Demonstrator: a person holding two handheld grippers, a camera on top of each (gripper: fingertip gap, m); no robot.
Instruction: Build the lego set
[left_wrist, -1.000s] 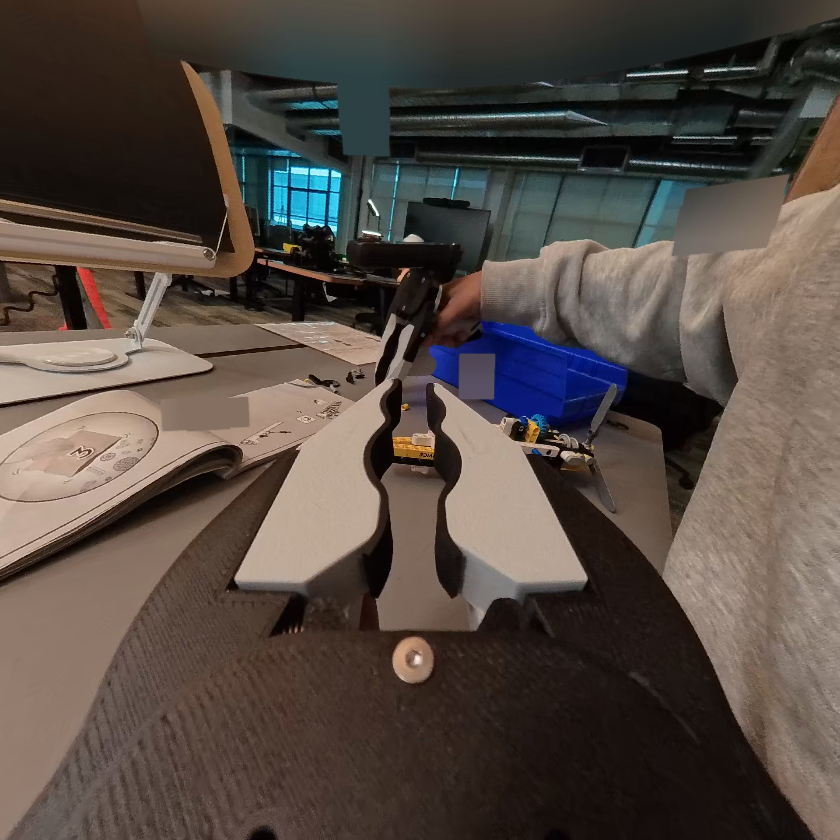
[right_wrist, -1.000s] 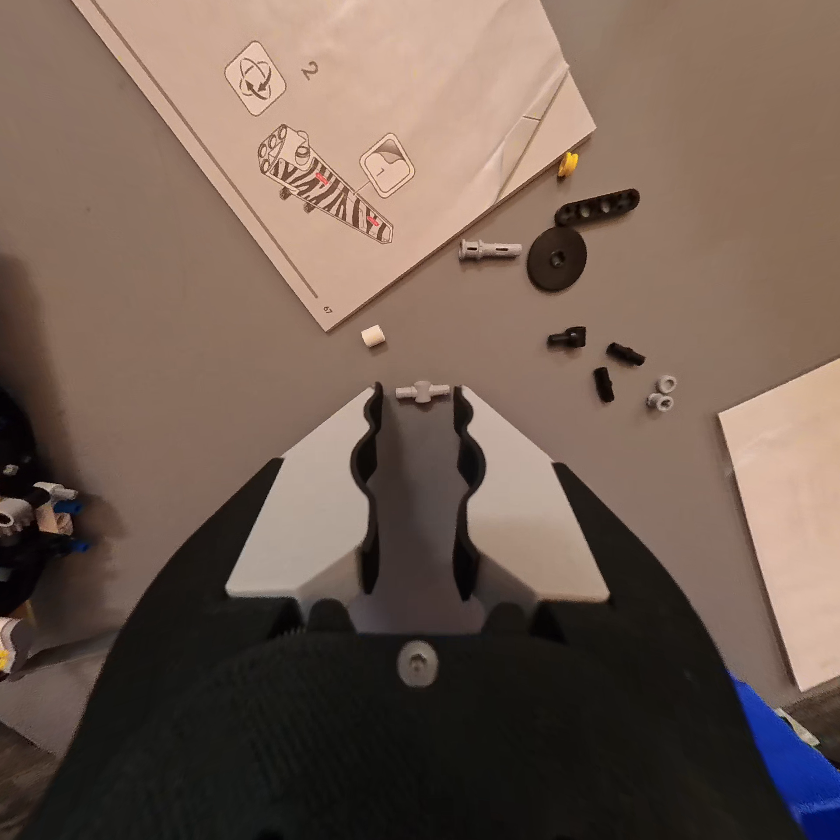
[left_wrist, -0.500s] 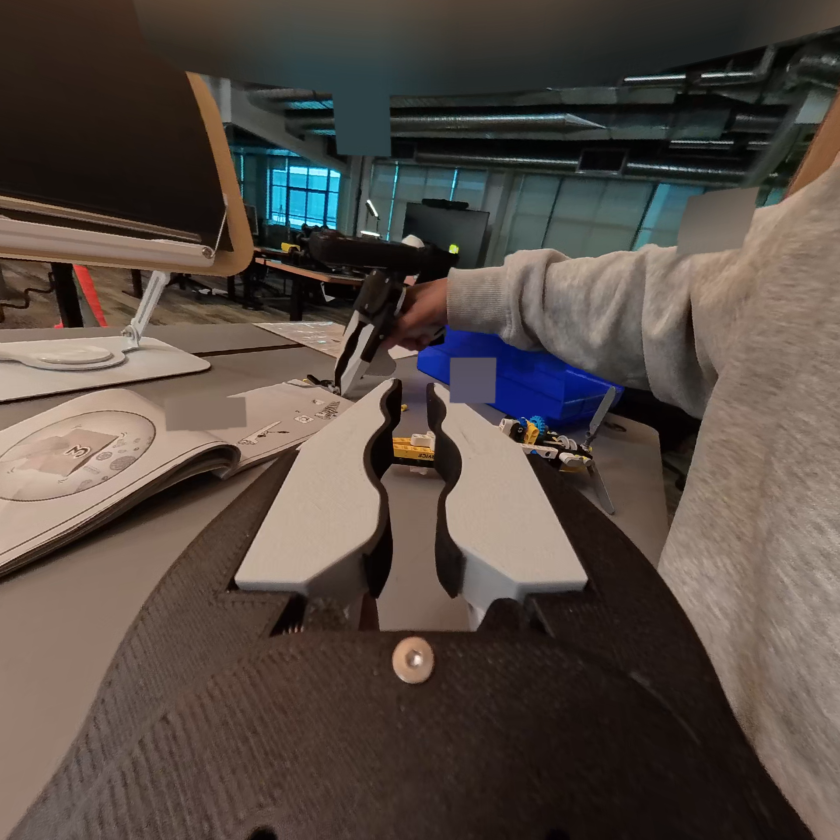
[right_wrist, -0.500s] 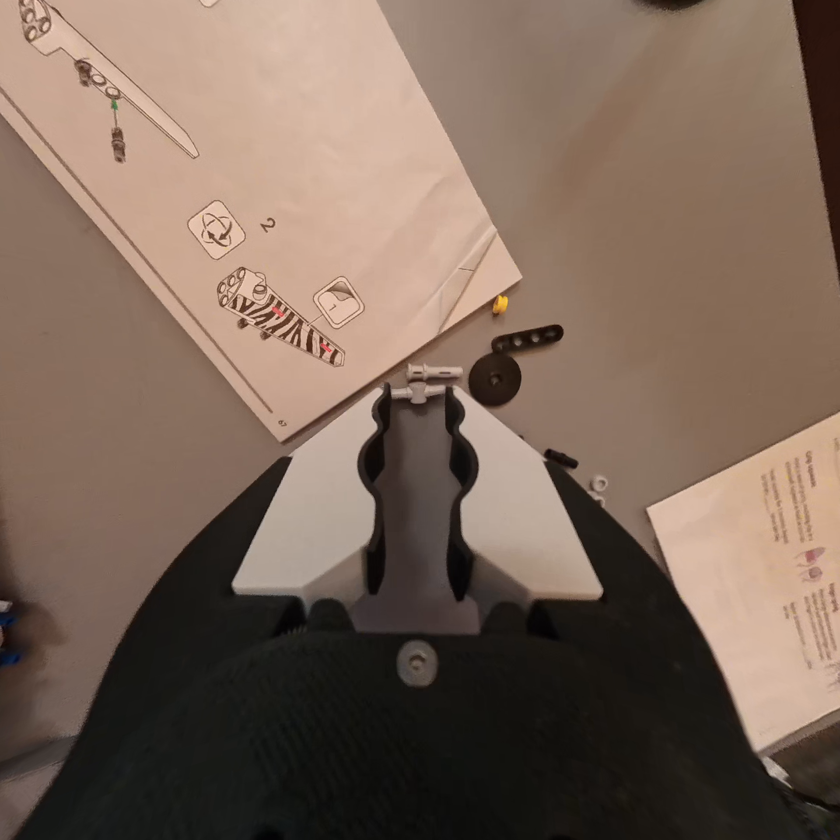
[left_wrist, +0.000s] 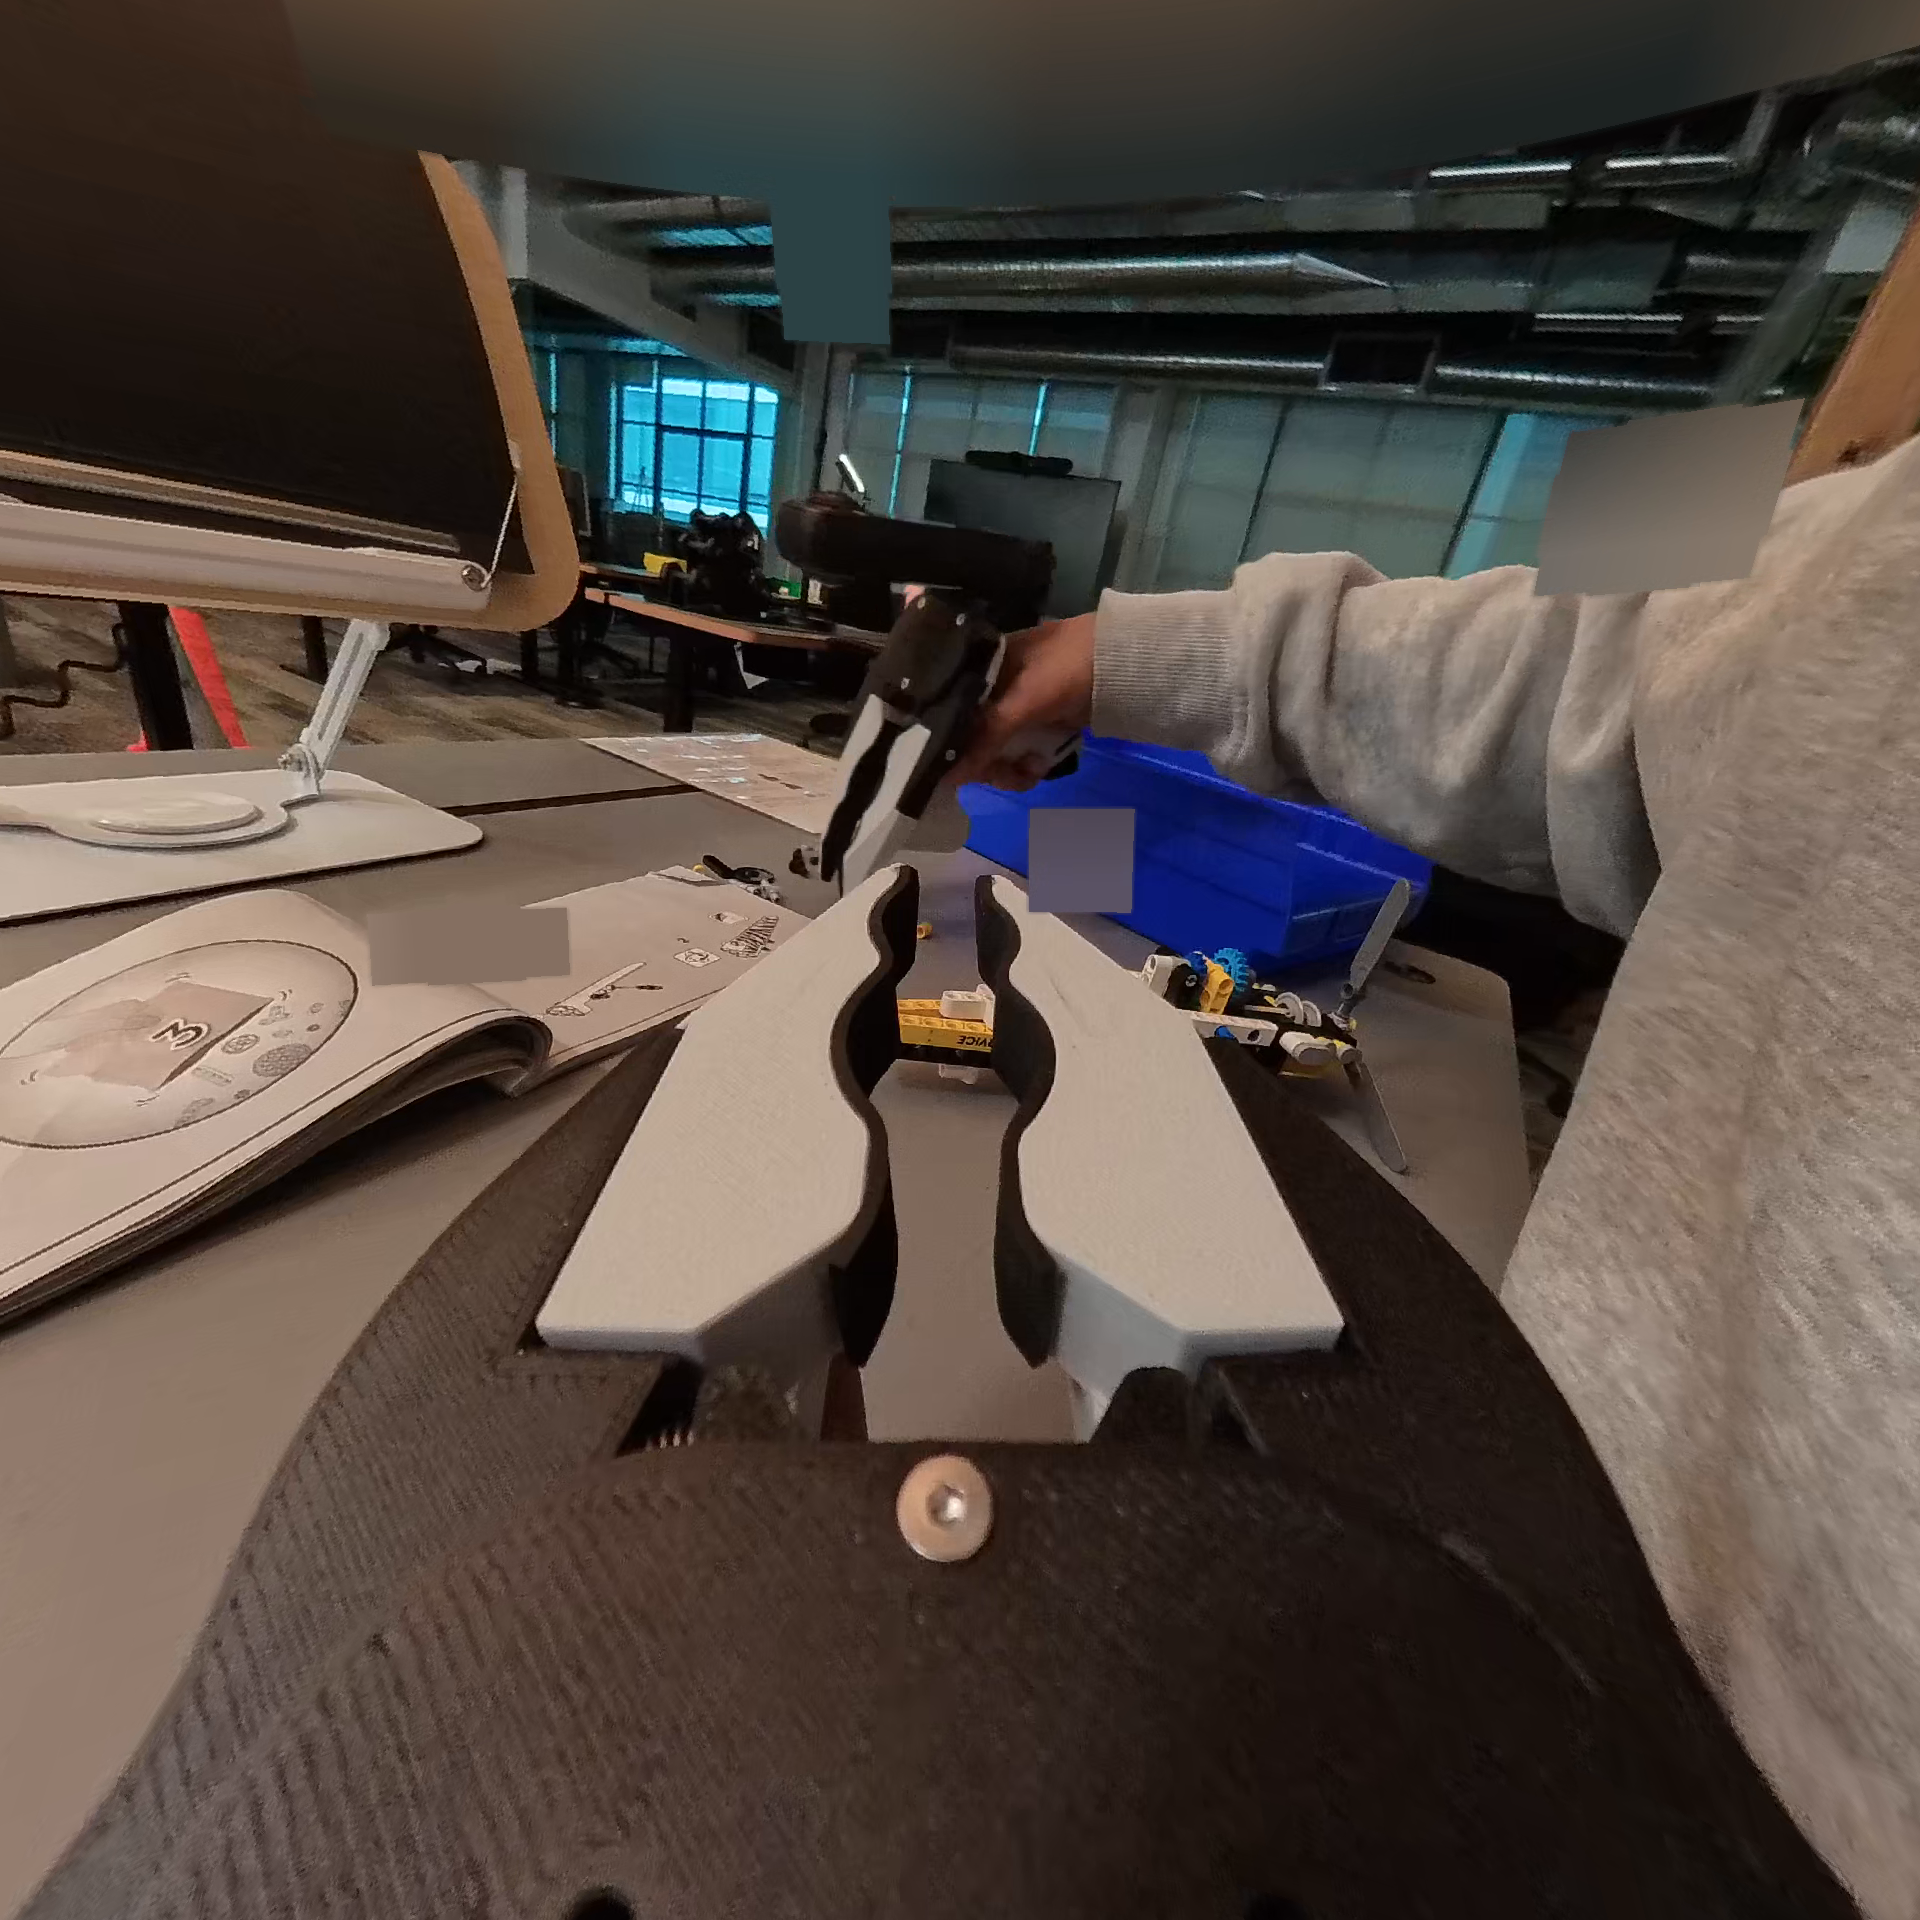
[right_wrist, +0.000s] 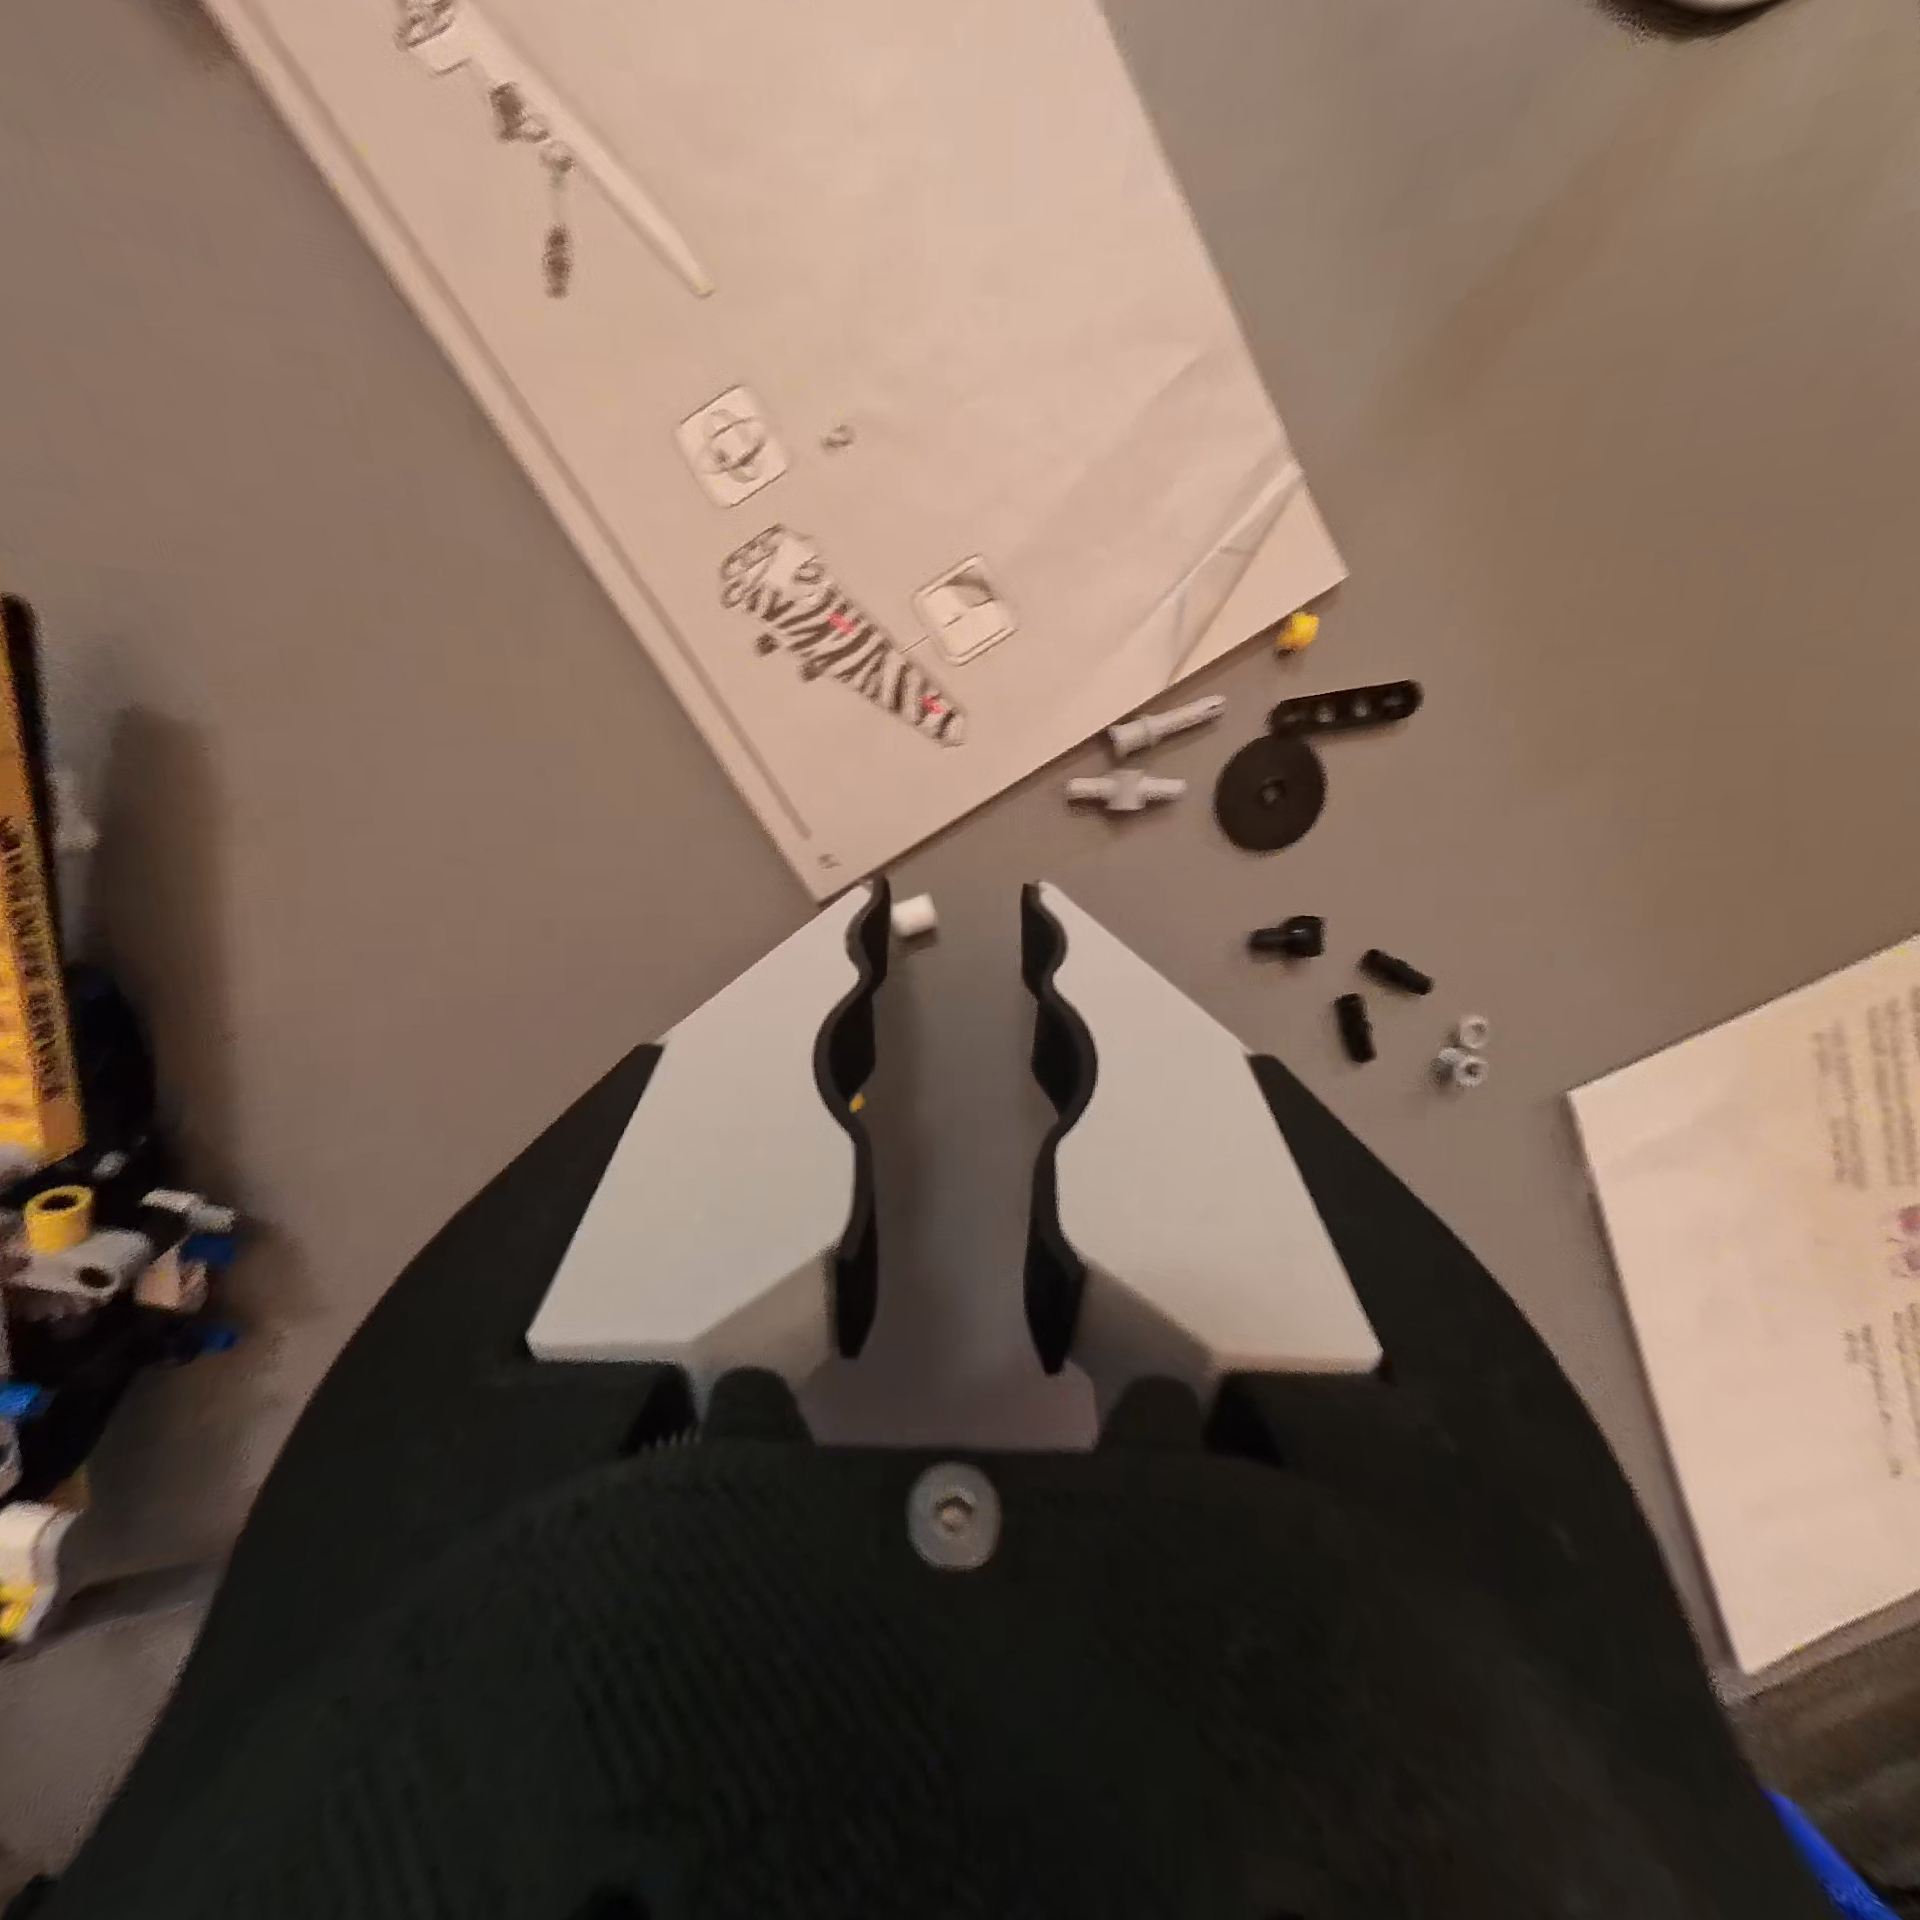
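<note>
My right gripper (right_wrist: 956, 894) is open and empty, pointing down at the grey table. A small white cylinder (right_wrist: 914, 916) lies right by its left fingertip. A grey cross-shaped axle piece (right_wrist: 1124, 792) lies on the table ahead, beside a grey pin (right_wrist: 1164, 724). My left gripper (left_wrist: 945, 883) is open and empty, low over the table. The partly built lego model (left_wrist: 1236, 1013) lies just beyond its tips, with its yellow beam (left_wrist: 945, 1023) showing between the fingers. The right gripper also shows in the left wrist view (left_wrist: 842, 862), held by a hand.
Loose parts lie near the cross piece: a black disc (right_wrist: 1270, 795), a black beam (right_wrist: 1345, 707), black pins (right_wrist: 1288, 937), grey rings (right_wrist: 1460, 1051), a yellow stud (right_wrist: 1299, 631). The open instruction booklet (right_wrist: 831, 364) is ahead, a paper sheet (right_wrist: 1766, 1247) at right, a blue bin (left_wrist: 1247, 862) behind the model. Left tips to right tips: about 30 cm. From my right tips it is roughly 4 cm to the grey pin (right_wrist: 1164, 724); from my left, 35 cm.
My right gripper carried the grey cross piece towards the grey pin, let it go there, opened and drew back. My left gripper has not moved.
</note>
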